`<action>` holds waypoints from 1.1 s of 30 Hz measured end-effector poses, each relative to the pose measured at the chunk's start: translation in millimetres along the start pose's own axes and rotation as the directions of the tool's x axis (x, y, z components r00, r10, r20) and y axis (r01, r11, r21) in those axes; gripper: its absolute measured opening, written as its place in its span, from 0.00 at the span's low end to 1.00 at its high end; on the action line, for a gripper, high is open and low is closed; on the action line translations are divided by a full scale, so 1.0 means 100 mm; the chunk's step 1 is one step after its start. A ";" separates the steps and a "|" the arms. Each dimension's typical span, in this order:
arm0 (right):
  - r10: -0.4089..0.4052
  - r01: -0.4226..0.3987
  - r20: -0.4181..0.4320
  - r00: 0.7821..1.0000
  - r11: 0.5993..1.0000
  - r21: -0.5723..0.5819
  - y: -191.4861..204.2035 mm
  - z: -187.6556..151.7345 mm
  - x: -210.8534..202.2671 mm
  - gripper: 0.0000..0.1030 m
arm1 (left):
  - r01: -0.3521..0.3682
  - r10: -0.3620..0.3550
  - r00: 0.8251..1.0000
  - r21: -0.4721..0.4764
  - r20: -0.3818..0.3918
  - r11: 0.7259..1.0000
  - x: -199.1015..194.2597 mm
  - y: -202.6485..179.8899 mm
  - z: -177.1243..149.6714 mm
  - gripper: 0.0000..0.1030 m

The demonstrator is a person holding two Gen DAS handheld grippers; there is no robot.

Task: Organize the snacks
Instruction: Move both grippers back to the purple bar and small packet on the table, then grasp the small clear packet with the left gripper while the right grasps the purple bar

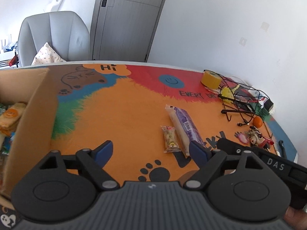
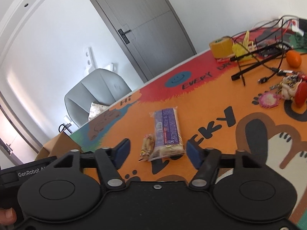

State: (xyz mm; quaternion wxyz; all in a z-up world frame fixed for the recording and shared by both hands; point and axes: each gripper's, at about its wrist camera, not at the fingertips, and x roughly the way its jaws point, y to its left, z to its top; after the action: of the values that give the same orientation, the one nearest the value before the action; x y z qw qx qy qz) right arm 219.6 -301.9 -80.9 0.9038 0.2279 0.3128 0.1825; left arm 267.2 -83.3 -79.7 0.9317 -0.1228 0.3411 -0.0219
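- The table (image 1: 119,115) under me carries a bright cartoon mat; on it I can read "Hi", "EVERY" beside a blue smiley, and the big black letters "CKY".
- A cardboard box (image 1: 36,115) stands open at the mat's left edge, well apart from the purple snack pack; packets lie inside it, one orange-and-cream, their print too small to read.
- My left gripper (image 1: 154,151) hangs above the orange part of the mat with its blue pads wide apart and nothing between them. Its right pad is just beside the near end of the purple snack pack.
- My right gripper (image 2: 156,151) is spread wide too, holding nothing, with the near ends of both snacks showing in the gap. The housing seen beside it reads "GenRobot"; from the left wrist view the same body shows "DAS".
- The purple snack pack (image 1: 183,127) lies flat mid-mat, with a barcode on its back; the dense text there is unreadable.
- A small snack packet (image 1: 170,139), pale with a red label and a yellow cartoon face, lies touching the purple pack's left side.
- A yellow tape roll (image 1: 211,79) sits far beyond the purple pack, by tangled cables.
- A small orange fruit (image 1: 257,122) rests right of the purple pack.
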 end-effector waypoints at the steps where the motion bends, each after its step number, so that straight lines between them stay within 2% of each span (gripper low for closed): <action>1: 0.002 -0.002 -0.008 1.000 1.000 0.006 -0.02 0.01 0.04 0.57 | 0.002 -0.002 1.000 -0.004 -0.007 1.000 0.04 0.00 0.01 0.78; 5: 0.010 -0.010 -0.032 0.999 1.000 0.022 -0.08 0.03 0.19 0.55 | 0.004 -0.005 1.000 -0.022 -0.031 1.000 0.21 -0.02 0.06 0.61; 14: 0.013 -0.012 -0.078 0.997 1.000 0.018 -0.14 0.08 0.53 0.51 | 0.024 -0.027 0.997 -0.036 -0.066 0.999 0.55 -0.08 0.15 0.47; 17: 0.010 -0.009 -0.095 0.995 1.000 0.011 -0.14 0.08 0.64 0.46 | 0.025 -0.029 0.996 -0.041 -0.081 0.999 0.66 -0.09 0.16 0.41; 22: 0.024 -0.027 -0.092 0.996 0.999 -0.035 -0.12 0.03 0.71 0.40 | 0.018 -0.023 0.995 -0.053 -0.098 0.998 0.83 -0.11 0.17 0.39; 26: 0.045 -0.046 -0.089 0.995 0.999 -0.010 -0.20 0.04 0.68 0.38 | 0.023 -0.028 0.994 -0.049 -0.110 0.999 0.92 -0.16 0.18 0.39; 33: 0.017 -0.018 -0.084 0.996 1.000 -0.015 -0.26 0.03 0.56 0.38 | 0.034 -0.037 0.991 -0.031 -0.126 0.999 1.07 -0.29 0.14 0.39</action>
State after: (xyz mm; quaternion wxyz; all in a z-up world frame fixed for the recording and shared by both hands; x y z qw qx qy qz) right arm 268.3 -298.3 -119.4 0.8900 0.2156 0.3470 0.2024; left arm 359.6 -121.5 -129.3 0.9058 -0.1407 0.3976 -0.0413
